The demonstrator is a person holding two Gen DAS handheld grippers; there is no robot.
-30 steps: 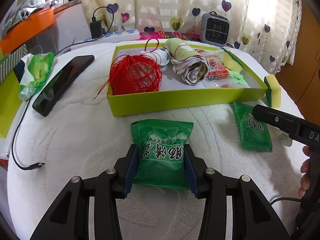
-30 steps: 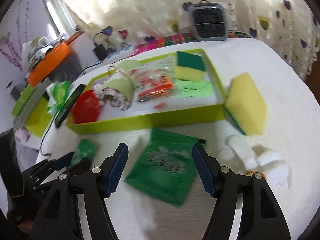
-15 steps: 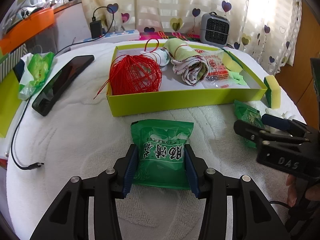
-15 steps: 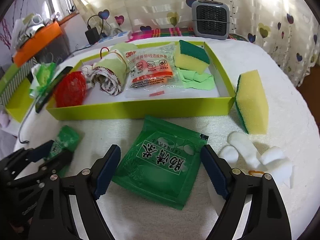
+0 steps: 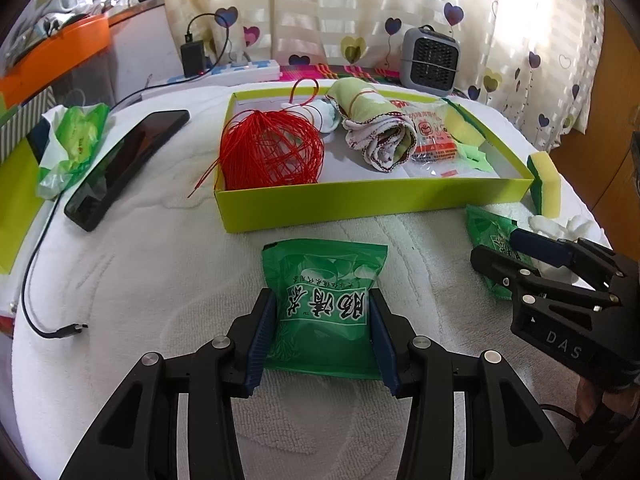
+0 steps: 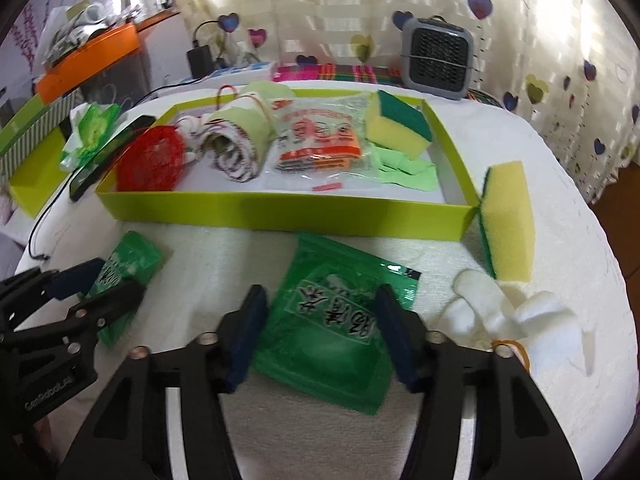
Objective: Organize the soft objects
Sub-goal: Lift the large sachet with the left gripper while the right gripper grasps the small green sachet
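A green tea packet (image 5: 324,280) lies on the white towel, and my left gripper (image 5: 322,320) is shut on its two sides. A second green packet (image 6: 332,316) lies slanted at the right. My right gripper (image 6: 320,332) is closing on it, with both blue pads against its edges. The left wrist view shows that right gripper (image 5: 496,246) astride the second packet (image 5: 486,228). From the right wrist, the left gripper (image 6: 116,276) shows with its packet (image 6: 132,256). Behind both stands a lime green box (image 5: 360,200).
The box holds a red cord bundle (image 5: 272,152), a rolled cloth (image 5: 380,136), an orange packet (image 5: 432,136) and a sponge (image 5: 460,124). Another sponge (image 6: 510,220) leans on its right corner, with white soft pieces (image 6: 500,312) nearby. A phone (image 5: 124,164) and cable (image 5: 40,280) lie at the left.
The right gripper first widened its jaws around the second packet, then narrowed them onto it, and rolled level. The left gripper and its packet have not moved.
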